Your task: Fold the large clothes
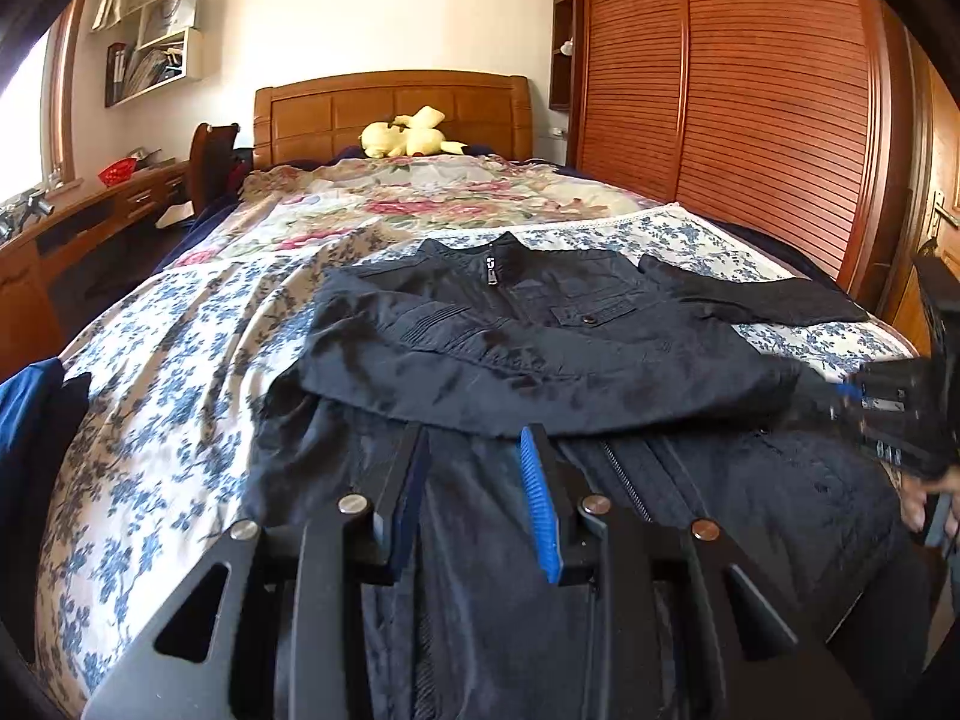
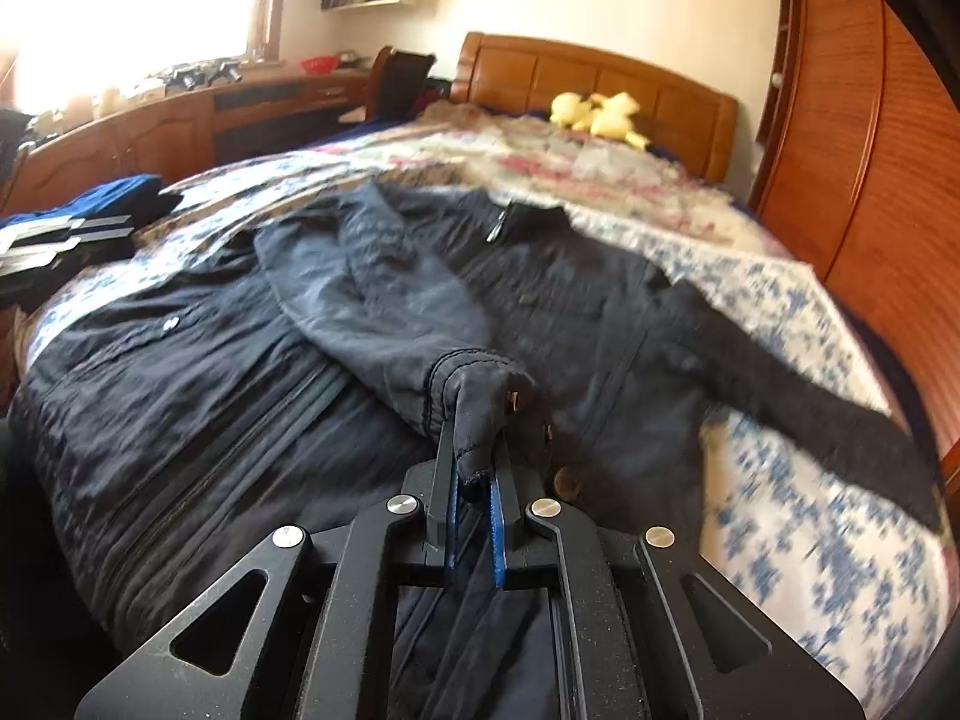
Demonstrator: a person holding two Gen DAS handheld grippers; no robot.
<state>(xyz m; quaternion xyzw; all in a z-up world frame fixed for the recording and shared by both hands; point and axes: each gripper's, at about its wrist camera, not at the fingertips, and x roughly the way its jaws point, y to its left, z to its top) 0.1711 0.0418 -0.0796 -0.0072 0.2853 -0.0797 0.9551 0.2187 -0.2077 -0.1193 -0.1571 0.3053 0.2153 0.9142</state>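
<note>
The right gripper (image 2: 474, 480), jaws clamped on the cuff (image 2: 480, 396) of the dark jacket (image 2: 198, 360) spread on the bed (image 2: 810, 540), holds that sleeve crosswise over its front, while the left gripper (image 1: 474, 468) (jaws apart, empty) hovers near the foot edge.

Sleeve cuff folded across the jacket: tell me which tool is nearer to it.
Right. The right tool is clamped on the sleeve cuff. The left tool hangs open over the jacket, gripping nothing, away from that cuff.

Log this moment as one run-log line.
right gripper: shut on jacket cuff | left gripper: open, empty, over jacket | sleeve folded across | bed
</note>
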